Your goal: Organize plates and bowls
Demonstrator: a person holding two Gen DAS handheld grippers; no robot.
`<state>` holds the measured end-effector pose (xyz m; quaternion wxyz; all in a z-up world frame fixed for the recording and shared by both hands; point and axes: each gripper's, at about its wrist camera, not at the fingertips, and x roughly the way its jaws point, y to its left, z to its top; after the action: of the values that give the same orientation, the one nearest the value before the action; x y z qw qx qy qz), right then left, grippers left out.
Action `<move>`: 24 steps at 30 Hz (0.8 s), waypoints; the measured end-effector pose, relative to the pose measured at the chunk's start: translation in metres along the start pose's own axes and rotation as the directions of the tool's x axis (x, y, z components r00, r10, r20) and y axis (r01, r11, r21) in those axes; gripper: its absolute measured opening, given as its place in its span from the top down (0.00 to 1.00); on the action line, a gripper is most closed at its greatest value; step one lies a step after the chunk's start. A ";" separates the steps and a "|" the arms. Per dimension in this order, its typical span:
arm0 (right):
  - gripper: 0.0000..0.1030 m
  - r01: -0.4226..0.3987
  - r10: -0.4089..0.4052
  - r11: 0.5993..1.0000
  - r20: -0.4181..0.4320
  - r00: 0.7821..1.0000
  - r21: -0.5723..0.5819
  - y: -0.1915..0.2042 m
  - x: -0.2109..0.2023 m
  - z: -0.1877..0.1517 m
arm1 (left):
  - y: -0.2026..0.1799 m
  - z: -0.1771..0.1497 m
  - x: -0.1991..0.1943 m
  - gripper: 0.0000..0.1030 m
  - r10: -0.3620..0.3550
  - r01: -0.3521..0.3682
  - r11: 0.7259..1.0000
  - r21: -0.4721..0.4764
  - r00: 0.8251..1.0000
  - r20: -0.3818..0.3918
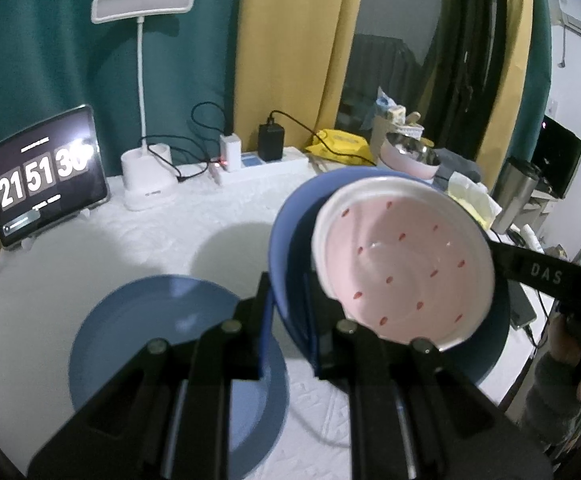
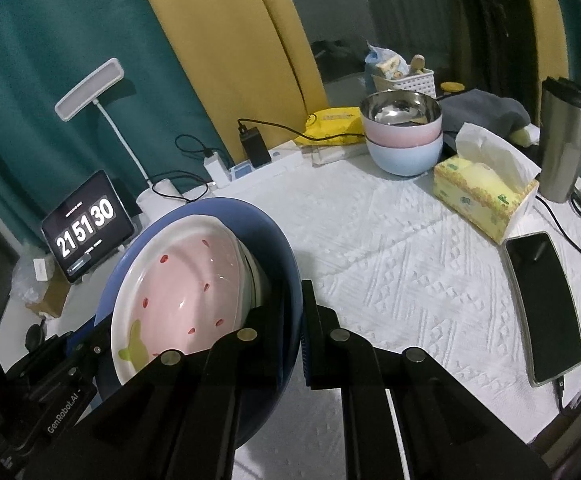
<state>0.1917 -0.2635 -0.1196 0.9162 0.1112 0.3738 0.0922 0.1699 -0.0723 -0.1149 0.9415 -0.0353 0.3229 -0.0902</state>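
In the left wrist view, the left gripper [image 1: 288,316] was seen nearest the lens, its jaws clamped on the rim of a blue plate [image 1: 290,236] held tilted above the white tablecloth [image 1: 150,240]. A pink dotted plate [image 1: 404,260] was nested in it. A second blue plate [image 1: 162,320] lay flat below.

In the right wrist view, the right gripper [image 2: 293,330] was found closed on the same blue plate's [image 2: 278,248] opposite rim. Stacked bowls [image 2: 404,136] were noted well apart, beside a tissue box [image 2: 484,196].
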 end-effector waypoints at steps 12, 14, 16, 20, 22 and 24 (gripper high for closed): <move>0.90 -0.018 0.018 0.999 0.001 1.000 -0.049 0.033 0.001 -0.002 | 0.030 -0.005 -0.019 0.87 0.028 -0.027 0.999 -0.035 0.999 0.024; 0.90 -0.023 0.023 0.998 -0.002 1.000 -0.058 0.040 0.002 -0.003 | 0.037 -0.007 -0.021 0.87 0.031 -0.030 0.999 -0.044 0.999 0.026; 0.90 -0.028 0.028 0.998 -0.006 1.000 -0.064 0.045 0.003 -0.004 | 0.042 -0.009 -0.024 0.87 0.037 -0.035 0.998 -0.051 0.999 0.028; 0.90 -0.037 0.036 0.996 -0.013 0.999 -0.079 0.058 0.006 -0.006 | 0.054 -0.012 -0.029 0.87 0.046 -0.043 0.997 -0.066 0.998 0.032; 0.90 -0.041 0.039 0.996 -0.016 0.999 -0.085 0.063 0.007 -0.007 | 0.059 -0.013 -0.031 0.87 0.050 -0.048 0.996 -0.073 0.998 0.032; 0.90 -0.045 0.043 0.995 -0.022 0.999 -0.092 0.069 0.010 -0.009 | 0.065 -0.015 -0.032 0.87 0.056 -0.053 0.995 -0.080 0.998 0.031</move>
<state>0.1862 -0.1935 -0.1132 0.9144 0.0759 0.3756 0.1305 0.1451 -0.0027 -0.1154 0.9467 -0.0653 0.3114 -0.0511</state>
